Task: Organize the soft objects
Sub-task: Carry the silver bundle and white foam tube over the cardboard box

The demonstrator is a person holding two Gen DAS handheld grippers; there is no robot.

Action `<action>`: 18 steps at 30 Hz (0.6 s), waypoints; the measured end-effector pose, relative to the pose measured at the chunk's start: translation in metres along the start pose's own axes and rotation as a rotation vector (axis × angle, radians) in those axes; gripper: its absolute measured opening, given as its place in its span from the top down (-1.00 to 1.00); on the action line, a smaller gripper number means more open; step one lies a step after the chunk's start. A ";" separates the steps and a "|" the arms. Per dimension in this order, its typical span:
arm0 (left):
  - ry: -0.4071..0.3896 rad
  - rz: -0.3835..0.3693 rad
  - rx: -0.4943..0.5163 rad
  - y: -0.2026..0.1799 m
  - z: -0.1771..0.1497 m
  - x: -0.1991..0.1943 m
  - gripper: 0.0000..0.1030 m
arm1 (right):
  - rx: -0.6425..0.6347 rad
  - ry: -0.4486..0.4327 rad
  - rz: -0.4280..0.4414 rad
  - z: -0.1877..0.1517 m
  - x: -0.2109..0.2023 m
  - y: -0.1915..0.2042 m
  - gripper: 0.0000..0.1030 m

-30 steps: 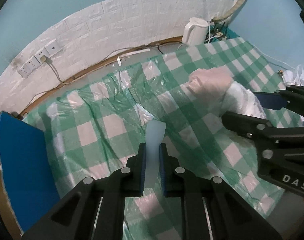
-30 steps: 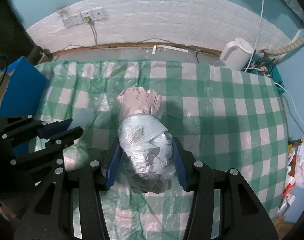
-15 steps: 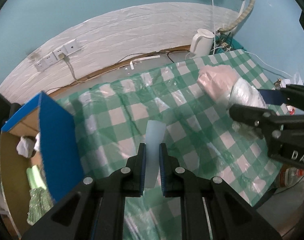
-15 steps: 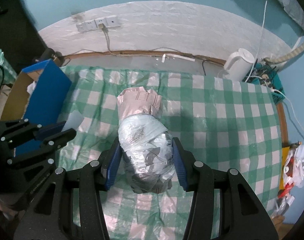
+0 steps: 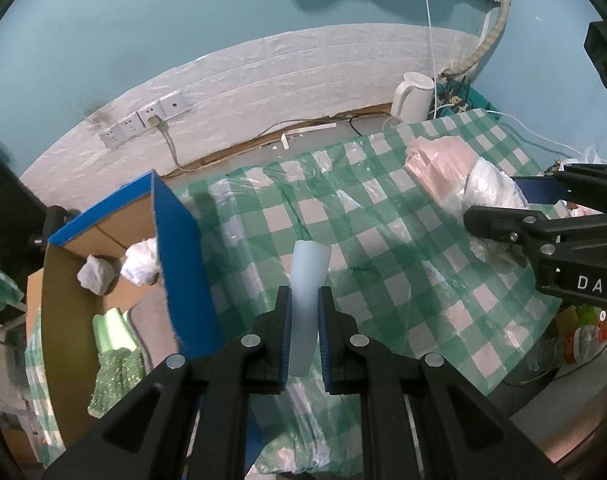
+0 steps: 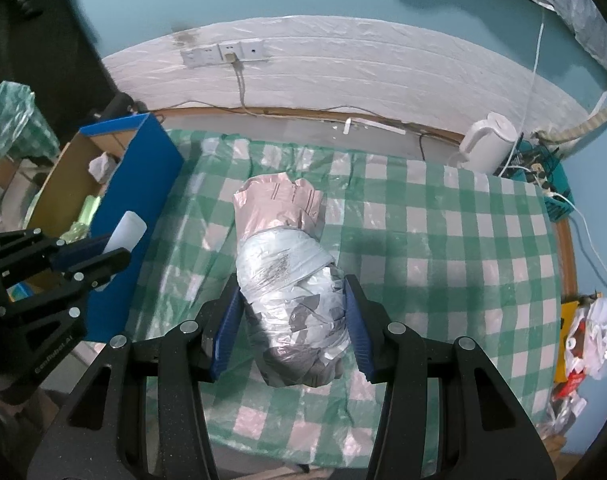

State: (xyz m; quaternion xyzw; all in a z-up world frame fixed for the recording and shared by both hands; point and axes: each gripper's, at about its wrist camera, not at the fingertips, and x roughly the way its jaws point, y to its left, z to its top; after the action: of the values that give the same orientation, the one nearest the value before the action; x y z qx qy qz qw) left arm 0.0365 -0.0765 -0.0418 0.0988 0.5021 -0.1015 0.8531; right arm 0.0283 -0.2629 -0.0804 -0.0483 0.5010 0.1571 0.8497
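Soft objects are mid-sort: at far left the blue-sided cardboard box [image 5: 103, 280] already holds some, the left gripper [image 5: 303, 320] pinches a pale foam strip [image 5: 308, 280] near it, seemingly bound there, and the right gripper [image 6: 293, 320] clamps a plastic-wrapped bundle [image 6: 291, 280] over the checked tablecloth [image 6: 443, 260].

Both grippers lifted higher above the table [image 5: 383, 232], blue cardboard box [image 5: 175, 248] now beside left gripper [image 5: 304, 316]

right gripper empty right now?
No, the right gripper is shut on the plastic-wrapped bundle, its blue pads pressed against both sides of it above the checkered tablecloth.
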 end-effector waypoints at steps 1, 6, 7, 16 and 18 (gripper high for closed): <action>-0.002 0.002 0.000 0.002 -0.002 -0.002 0.76 | -0.002 0.001 0.002 -0.001 -0.001 0.001 0.06; -0.011 0.016 -0.006 0.010 -0.011 -0.010 0.76 | -0.016 -0.004 0.007 -0.002 -0.006 0.011 0.06; -0.014 0.019 -0.009 0.013 -0.013 -0.013 0.77 | -0.020 -0.005 0.008 -0.002 -0.007 0.013 0.06; -0.031 0.039 -0.039 0.038 -0.029 -0.026 0.76 | -0.062 -0.012 0.033 0.002 -0.011 0.042 0.06; -0.035 0.042 -0.050 0.046 -0.032 -0.030 0.76 | -0.075 -0.015 0.040 0.004 -0.011 0.050 0.06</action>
State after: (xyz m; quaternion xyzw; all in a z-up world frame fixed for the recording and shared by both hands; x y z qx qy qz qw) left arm 0.0078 -0.0215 -0.0283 0.0864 0.4874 -0.0726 0.8659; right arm 0.0109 -0.2175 -0.0647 -0.0688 0.4894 0.1929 0.8477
